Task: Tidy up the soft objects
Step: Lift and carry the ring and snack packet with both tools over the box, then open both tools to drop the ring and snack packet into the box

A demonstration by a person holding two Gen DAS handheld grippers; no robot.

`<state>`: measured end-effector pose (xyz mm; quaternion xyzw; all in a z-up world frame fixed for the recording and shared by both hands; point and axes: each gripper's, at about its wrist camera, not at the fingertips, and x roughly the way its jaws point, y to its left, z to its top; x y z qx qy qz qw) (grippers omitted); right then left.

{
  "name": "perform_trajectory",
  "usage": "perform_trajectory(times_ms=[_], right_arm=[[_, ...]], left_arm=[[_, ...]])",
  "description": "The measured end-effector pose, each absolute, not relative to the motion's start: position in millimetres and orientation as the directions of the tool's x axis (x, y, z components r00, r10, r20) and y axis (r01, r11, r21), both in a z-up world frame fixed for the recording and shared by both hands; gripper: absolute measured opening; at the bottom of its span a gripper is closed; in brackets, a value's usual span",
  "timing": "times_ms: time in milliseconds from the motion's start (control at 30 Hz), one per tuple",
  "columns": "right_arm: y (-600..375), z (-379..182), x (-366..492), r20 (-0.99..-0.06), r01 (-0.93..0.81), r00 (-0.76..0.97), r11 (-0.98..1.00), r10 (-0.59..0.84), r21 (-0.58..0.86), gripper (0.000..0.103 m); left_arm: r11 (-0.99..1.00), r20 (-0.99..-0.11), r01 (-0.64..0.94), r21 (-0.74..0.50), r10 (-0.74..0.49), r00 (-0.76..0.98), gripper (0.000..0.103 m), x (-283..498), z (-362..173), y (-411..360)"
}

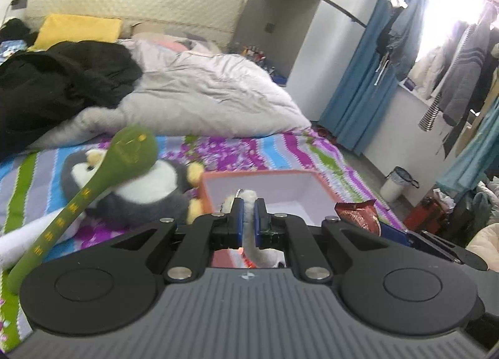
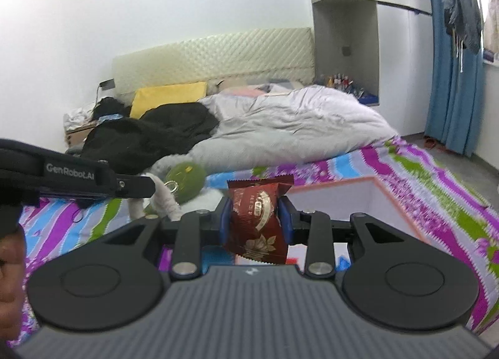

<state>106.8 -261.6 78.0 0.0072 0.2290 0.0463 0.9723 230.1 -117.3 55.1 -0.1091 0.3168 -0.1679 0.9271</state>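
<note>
My left gripper (image 1: 248, 203) is shut on a small white plush toy (image 1: 249, 234) with a metal key ring, held over the near wall of an orange-rimmed white box (image 1: 265, 176). My right gripper (image 2: 255, 206) is shut on a dark red snack packet (image 2: 257, 221), left of the same box (image 2: 371, 184). The packet also shows in the left wrist view (image 1: 358, 214), at the box's right side. The left gripper (image 2: 93, 182) and its white toy (image 2: 165, 200) show at the left of the right wrist view. A grey penguin plush (image 1: 149, 184) lies left of the box, with a green long-handled plush (image 1: 124, 153) across it.
The box sits on a striped purple, blue and green bedsheet (image 1: 249, 150). A crumpled grey duvet (image 1: 212, 94), black clothing (image 1: 56, 78) and a yellow pillow (image 1: 78, 28) lie further up the bed. Blue curtains (image 1: 358, 94), hanging clothes and a white bin (image 1: 397, 186) stand to the right.
</note>
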Motion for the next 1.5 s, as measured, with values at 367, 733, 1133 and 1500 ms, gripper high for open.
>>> perform_trajectory(times_ms=[367, 733, 1133, 1500], right_arm=[[-310, 67, 142, -0.525, 0.0, 0.851, 1.0, -0.002, -0.005, 0.036], [-349, 6, 162, -0.683, 0.022, 0.73, 1.0, -0.016, 0.0, 0.036], [-373, -51, 169, -0.78, 0.074, 0.626, 0.997, -0.032, 0.019, 0.037], [-370, -37, 159, -0.739, 0.097, 0.673, 0.994, -0.024, 0.057, 0.056]], left_arm=[[0.907, -0.622, 0.262, -0.329, -0.417, 0.663, 0.008, 286, 39, -170], [0.921, -0.773, 0.233, -0.313, -0.389, 0.501, 0.008, 336, -39, -214], [0.925, -0.866, 0.263, -0.273, -0.355, 0.351, 0.009, 353, -101, -242], [0.935, -0.856, 0.262, -0.241, -0.332, 0.397, 0.05, 349, -83, -228]])
